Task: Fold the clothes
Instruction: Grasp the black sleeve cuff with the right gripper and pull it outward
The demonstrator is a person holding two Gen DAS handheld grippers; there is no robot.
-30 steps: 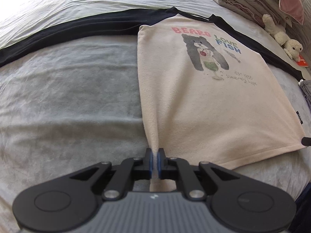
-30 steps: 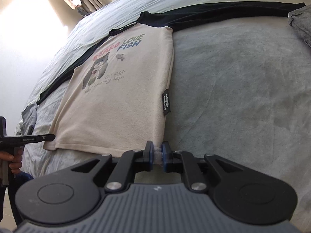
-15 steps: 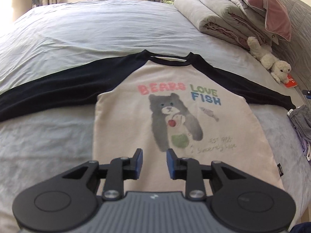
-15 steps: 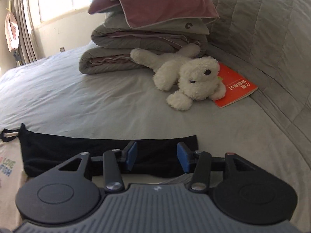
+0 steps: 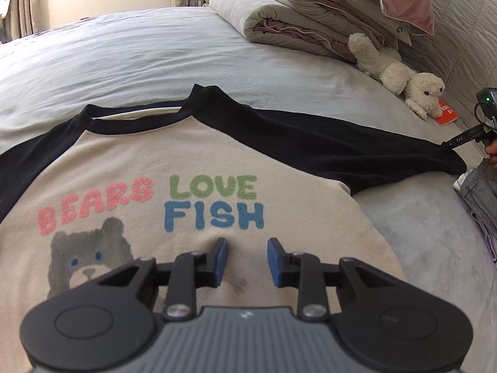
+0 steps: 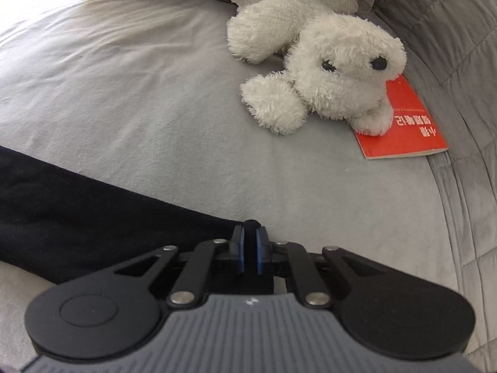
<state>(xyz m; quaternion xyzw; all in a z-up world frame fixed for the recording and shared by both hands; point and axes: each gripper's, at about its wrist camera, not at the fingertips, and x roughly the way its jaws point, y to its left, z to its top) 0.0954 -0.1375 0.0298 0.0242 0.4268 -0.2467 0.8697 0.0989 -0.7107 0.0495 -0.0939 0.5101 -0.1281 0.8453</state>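
Left wrist: left gripper (image 5: 245,259) hovered wide apart over the shirt (image 5: 192,161), spread flat, print up, on the bed (image 5: 155,56) | Right wrist: right gripper (image 6: 249,253) pinched the cuff of the black sleeve (image 6: 93,214) (stuffed toy (image 6: 313,77) beyond) | Progress: no body fold visible; sleeve lay outstretched, folding judged mostly left.

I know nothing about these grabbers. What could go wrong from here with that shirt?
The right gripper pinches only the tip of the black sleeve, so the cloth might slip out mid-fold. The left gripper hangs open over the shirt, pinning nothing, so a pull could drag it askew. The stuffed toy lies close by.
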